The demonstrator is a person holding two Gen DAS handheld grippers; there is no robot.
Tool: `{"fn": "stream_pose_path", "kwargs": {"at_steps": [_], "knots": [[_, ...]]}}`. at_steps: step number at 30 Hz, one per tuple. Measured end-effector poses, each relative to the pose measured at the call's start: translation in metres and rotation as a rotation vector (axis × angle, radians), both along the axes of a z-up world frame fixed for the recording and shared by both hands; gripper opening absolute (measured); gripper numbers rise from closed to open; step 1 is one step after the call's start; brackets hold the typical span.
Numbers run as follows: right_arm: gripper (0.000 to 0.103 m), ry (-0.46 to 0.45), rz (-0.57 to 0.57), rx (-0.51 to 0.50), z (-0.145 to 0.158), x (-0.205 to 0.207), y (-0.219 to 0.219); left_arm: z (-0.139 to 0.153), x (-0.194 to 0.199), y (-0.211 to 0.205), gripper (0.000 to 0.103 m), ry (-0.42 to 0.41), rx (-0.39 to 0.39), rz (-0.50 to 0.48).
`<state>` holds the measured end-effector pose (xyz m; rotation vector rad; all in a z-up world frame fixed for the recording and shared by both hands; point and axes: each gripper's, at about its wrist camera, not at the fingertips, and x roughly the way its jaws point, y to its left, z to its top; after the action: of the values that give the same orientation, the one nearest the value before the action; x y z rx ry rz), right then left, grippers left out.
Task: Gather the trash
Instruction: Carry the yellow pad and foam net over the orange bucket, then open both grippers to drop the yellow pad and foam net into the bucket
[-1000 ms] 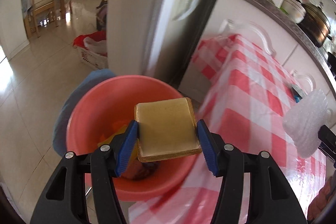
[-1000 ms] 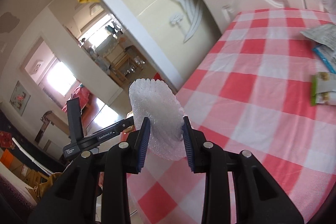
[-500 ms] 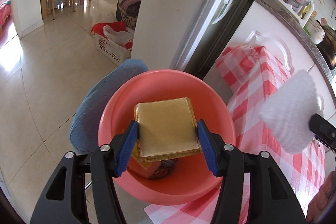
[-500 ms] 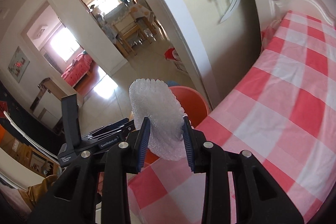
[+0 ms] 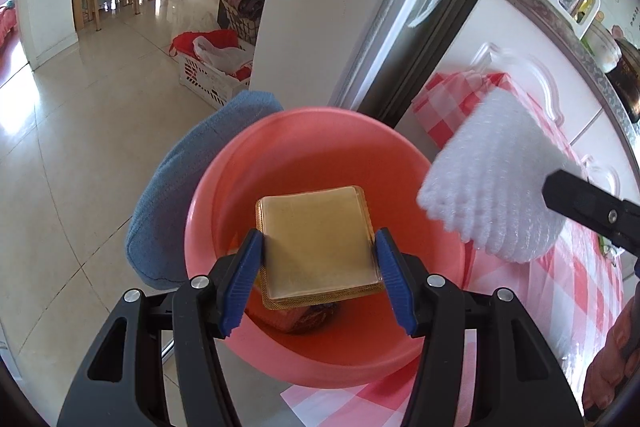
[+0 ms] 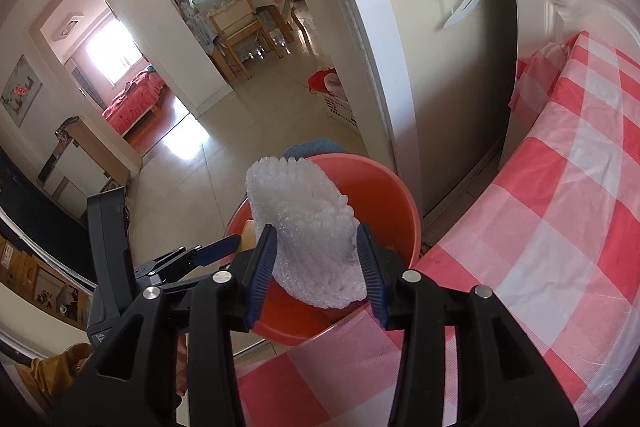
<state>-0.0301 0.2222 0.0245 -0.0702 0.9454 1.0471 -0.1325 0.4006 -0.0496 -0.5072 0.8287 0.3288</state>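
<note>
Now L gripper [image 5: 318, 259] w/ flat gold tray [image 5: 316, 243], R gripper's [image 6: 318, 263] jaws just opening round ridged foam [image 6: 308, 227].

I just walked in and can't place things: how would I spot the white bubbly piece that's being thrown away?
Find the red-and-white checked tablecloth; at its edge sits a round coral-pink plastic basin. Over that basin, the right gripper has the white foam fruit net between its just-opening jaws. Unlike the flat golden square packet nearby, it is puffy, ribbed and translucent white.

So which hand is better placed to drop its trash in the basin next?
Left. Its gripper holds the gold packet right over the middle of the basin. The right gripper has the foam nearer the rim by the table, though its jaws have just been opening around it.
</note>
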Motion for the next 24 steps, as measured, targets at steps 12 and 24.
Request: {"fn": "stream_pose_path", "kwargs": {"at_steps": [12,24], "knots": [[0.08,-0.055,-0.068,0.017,0.004,0.0,-0.016,-0.005,-0.001,0.001,0.085,0.028,0.007,-0.012],[0.089,-0.094,-0.195,0.077,0.015,-0.004,-0.075,0.001,-0.012,0.014,0.09,0.017,-0.049,0.046]]}}
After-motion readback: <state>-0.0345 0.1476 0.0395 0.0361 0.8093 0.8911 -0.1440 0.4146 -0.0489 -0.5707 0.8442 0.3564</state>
